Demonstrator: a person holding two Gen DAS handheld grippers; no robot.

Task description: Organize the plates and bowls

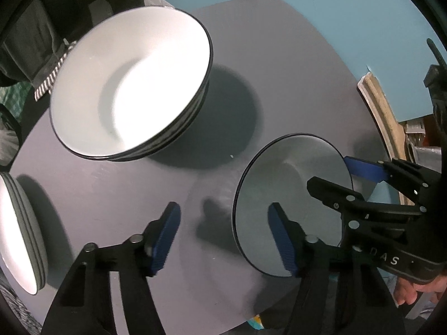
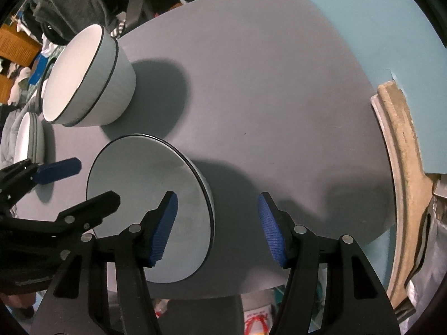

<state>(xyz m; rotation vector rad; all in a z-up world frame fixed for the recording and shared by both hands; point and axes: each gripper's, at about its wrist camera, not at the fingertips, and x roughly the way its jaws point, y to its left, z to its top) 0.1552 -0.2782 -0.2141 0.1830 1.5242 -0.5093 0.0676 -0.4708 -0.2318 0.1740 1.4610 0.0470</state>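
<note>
**Grey table, three bowl groups, both grippers spread wide**

Grey tabletop (image 2: 279, 97) fills both views, teal wall (image 2: 363, 14) behind it, a tan curved frame (image 2: 399, 145) at its right edge.

We see a stack of white bowls with dark rims (image 1: 131, 83) on the table, well apart from the grippers. A second stack of bowls (image 1: 19, 231) sits at the left edge, partly cut off. A single bowl (image 2: 148, 209), greyer in shadow, sits near the table's front edge.

Our left gripper (image 1: 223, 240) has its jaws spread wide, pinching nothing. Its right blue pad overlaps the single bowl in the left wrist view; we cannot tell if it touches. Left pad is over bare table.

Our right gripper (image 2: 218, 229) is also spread wide and holds nothing. Its left pad lies over the single bowl's interior in its own view, right pad over bare table beside the bowl; contact unclear. From the left wrist view the right gripper reaches across the bowl's far side, one finger above the bowl, the other past the rim.
</note>
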